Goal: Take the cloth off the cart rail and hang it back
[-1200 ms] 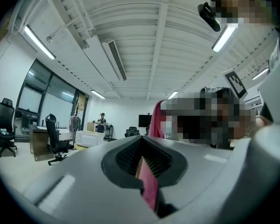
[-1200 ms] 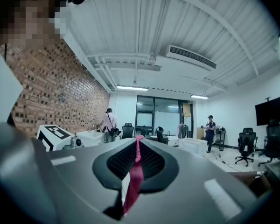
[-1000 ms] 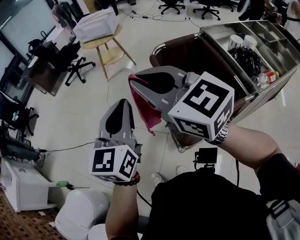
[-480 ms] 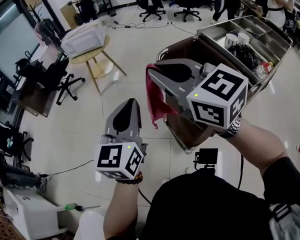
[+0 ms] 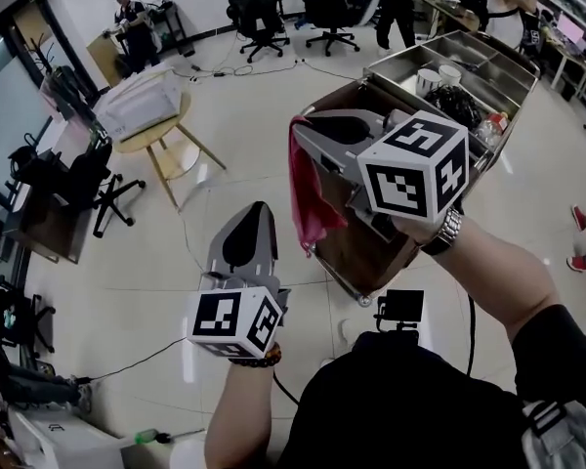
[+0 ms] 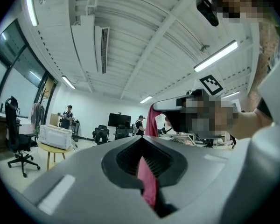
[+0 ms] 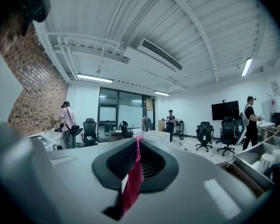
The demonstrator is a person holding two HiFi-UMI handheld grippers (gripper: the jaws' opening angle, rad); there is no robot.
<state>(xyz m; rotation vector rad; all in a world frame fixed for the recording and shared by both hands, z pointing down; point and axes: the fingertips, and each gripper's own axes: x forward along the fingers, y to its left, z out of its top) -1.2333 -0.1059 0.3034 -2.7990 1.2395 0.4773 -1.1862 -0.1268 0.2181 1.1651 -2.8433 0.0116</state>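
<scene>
The left claw (image 5: 253,208) sits nearest, low and out from the cart (image 5: 356,252) on its open-floor side. It points up and away from the person with its jaws closed to a narrow point. From the left gripper view its tips (image 6: 141,139) meet. A pink strip shows in the slit behind them. This is probably the cloth (image 6: 151,120) hanging beyond and seen through the gap rather than anything pinched, though that view is too poor to be sure. From the head view this claw and the cloth stand apart.

Higher up, over the cart's near end, the right claw (image 5: 298,123) is closed on the red cloth (image 5: 310,198), gripping its top edge at the very tip. The cloth's long axis runs vertically. It hangs straight down from the pinch in front of the cart's brown end panel, with its free lower end pointing at the floor. In the right gripper view the cloth (image 7: 130,185) runs along the seam of the right claw (image 7: 138,140), and a small white tag (image 7: 123,183) shows on it.

The cart's metal top tray holds two white cups (image 5: 438,74), a black bag (image 5: 459,101) and a bottle (image 5: 493,123).

Beyond the cart, across the pale floor, a wooden stool (image 5: 171,154) carries a white box (image 5: 137,106). Black office chairs (image 5: 256,13) stand farther off.
</scene>
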